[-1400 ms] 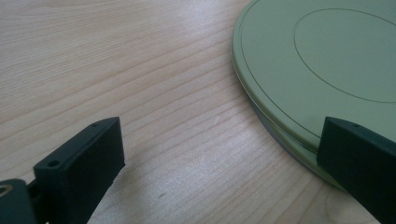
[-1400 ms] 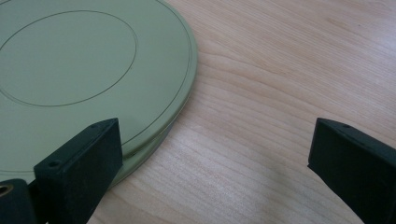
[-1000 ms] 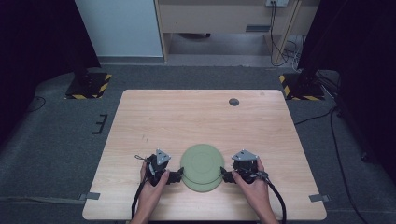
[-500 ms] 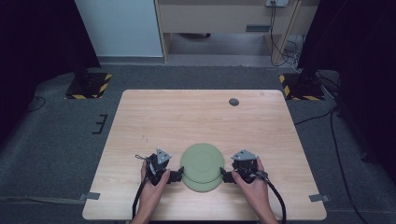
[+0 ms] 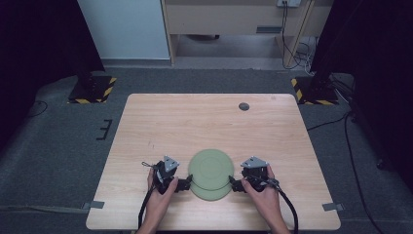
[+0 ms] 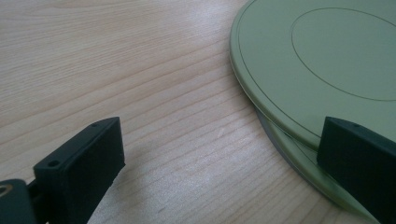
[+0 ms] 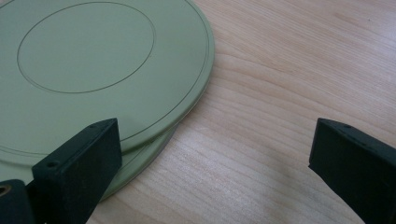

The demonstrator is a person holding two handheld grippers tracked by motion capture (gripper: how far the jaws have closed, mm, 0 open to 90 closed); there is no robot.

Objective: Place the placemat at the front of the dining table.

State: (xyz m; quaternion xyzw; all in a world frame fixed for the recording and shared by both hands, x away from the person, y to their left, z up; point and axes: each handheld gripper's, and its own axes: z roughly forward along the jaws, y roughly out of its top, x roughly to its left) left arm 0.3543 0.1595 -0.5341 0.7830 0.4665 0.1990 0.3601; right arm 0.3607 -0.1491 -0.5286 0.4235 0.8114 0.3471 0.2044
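Two stacked green plates [image 5: 211,171], top one offset; left gripper [image 5: 185,184] and right gripper [image 5: 235,185] flank the stack equally close, jaws apart, rims unclamped

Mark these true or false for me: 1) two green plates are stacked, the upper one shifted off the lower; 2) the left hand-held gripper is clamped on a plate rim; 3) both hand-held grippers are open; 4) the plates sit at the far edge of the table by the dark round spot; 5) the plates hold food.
1) True. The upper plate lies offset on the lower plate.
2) False. The left hand-held gripper is open beside the plates, its jaws spread wide in its own view.
3) True. The right hand-held gripper is open as well.
4) False. They sit near the person's edge of the table; the dark round spot is far off.
5) False. The plates are bare.
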